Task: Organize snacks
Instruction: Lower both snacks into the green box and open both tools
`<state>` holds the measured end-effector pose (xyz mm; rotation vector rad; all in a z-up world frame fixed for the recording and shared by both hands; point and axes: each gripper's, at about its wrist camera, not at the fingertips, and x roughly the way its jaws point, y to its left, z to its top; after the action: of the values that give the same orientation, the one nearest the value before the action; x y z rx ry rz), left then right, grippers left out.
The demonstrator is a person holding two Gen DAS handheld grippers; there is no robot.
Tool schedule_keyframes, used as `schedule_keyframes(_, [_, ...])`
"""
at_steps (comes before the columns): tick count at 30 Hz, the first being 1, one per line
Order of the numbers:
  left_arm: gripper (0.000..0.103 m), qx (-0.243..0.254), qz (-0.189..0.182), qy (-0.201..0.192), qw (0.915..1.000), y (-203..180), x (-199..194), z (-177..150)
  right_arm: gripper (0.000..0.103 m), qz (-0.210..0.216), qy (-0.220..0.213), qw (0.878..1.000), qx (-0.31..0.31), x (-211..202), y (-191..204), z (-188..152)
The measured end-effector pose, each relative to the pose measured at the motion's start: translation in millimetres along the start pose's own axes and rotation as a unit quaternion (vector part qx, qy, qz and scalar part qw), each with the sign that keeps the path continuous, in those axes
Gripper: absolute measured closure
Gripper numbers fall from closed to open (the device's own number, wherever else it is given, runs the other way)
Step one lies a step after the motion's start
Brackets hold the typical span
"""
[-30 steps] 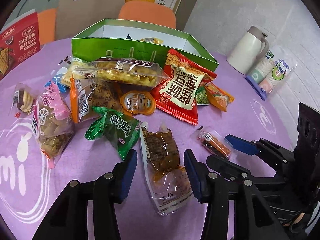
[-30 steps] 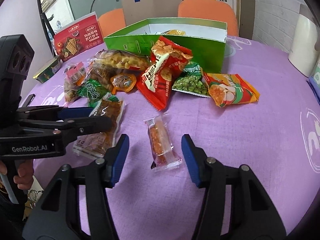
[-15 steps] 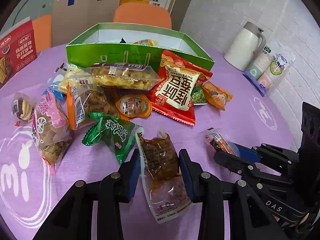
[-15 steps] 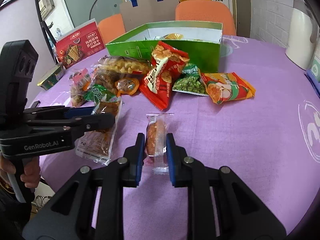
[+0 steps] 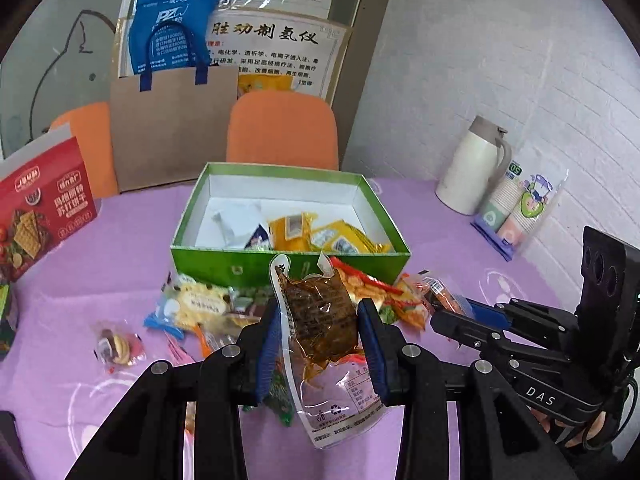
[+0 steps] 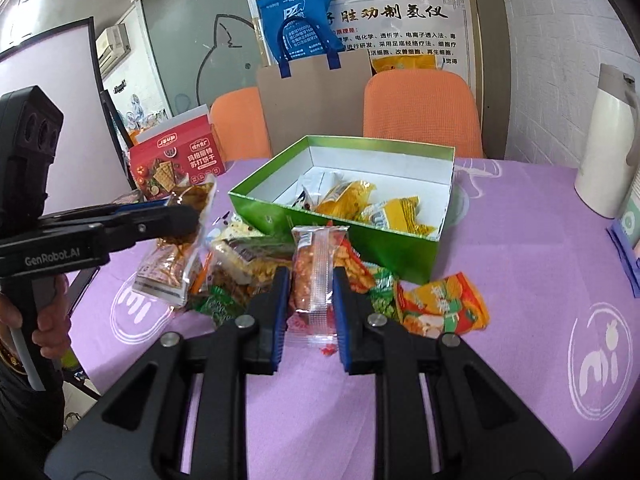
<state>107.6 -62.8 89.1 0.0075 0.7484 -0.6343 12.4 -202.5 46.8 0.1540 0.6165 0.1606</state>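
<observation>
My left tongs (image 5: 318,340) pinch the brown snack pouch (image 5: 320,320); my right tongs (image 6: 308,300) clamp the small orange packet (image 6: 314,276), both near the green box (image 6: 400,252).

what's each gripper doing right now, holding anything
left gripper: shut on the brown snack pouch, lifted off the table.
right gripper: shut on the small orange snack packet, also lifted.

office meeting room, wall posters (image 5: 264,36), orange chairs (image 5: 282,128), whiteboard (image 6: 48,120)
</observation>
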Motion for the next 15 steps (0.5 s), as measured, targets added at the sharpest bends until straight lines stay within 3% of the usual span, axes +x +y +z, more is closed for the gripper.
schedule_keyframes(6, [0.065,-0.019,0.024,-0.015,0.9994,24,18,46,0.080,-0.003,0.001,1.000,0.022,30,-26,32])
schedule_keyframes(15, [0.065,-0.061,0.052,0.013,0.9967,66,89,91,0.080,-0.010,0.035,0.998,0.056,91,-65,53])
